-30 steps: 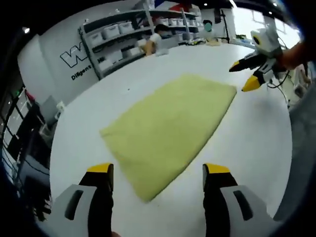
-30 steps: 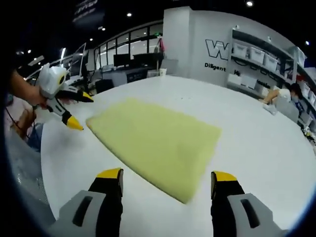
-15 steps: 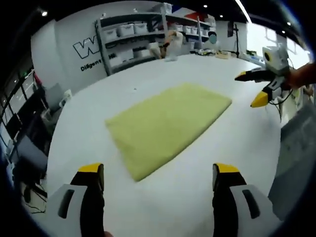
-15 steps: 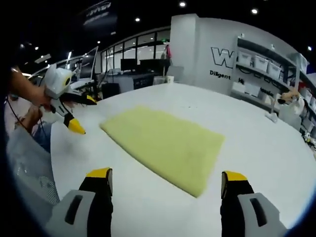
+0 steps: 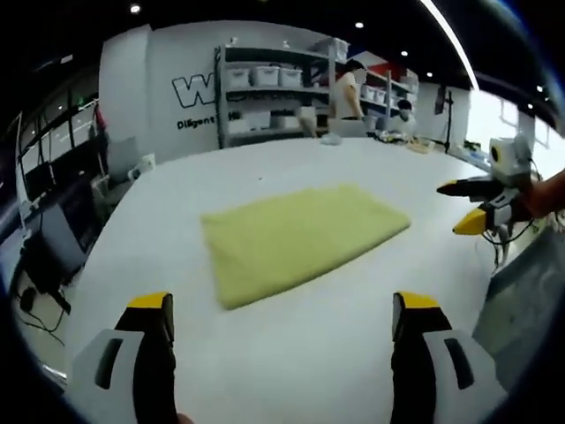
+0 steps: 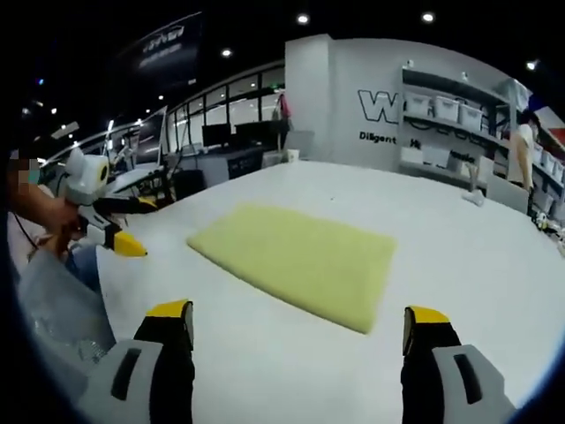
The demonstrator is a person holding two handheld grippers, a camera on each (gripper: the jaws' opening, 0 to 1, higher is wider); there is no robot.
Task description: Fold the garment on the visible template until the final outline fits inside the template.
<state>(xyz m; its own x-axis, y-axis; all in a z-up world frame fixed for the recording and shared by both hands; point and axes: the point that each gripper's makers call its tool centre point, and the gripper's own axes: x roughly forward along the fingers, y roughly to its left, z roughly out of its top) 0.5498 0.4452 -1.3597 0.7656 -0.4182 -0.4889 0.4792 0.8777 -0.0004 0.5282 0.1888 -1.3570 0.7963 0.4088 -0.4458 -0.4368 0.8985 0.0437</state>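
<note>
Both hand-held grippers (jaws spread) well clear of folded garment (image 5: 300,239).

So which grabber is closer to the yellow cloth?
Hard to say; they look about equally far. The left gripper and the right gripper are both open, pulled back off the yellow cloth, touching nothing.

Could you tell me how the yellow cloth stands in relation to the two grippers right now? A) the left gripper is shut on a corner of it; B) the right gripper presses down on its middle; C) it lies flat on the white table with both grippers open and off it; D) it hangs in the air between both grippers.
C: the cloth lies flat on the table, and the left gripper and right gripper are open, clear of it.
</note>
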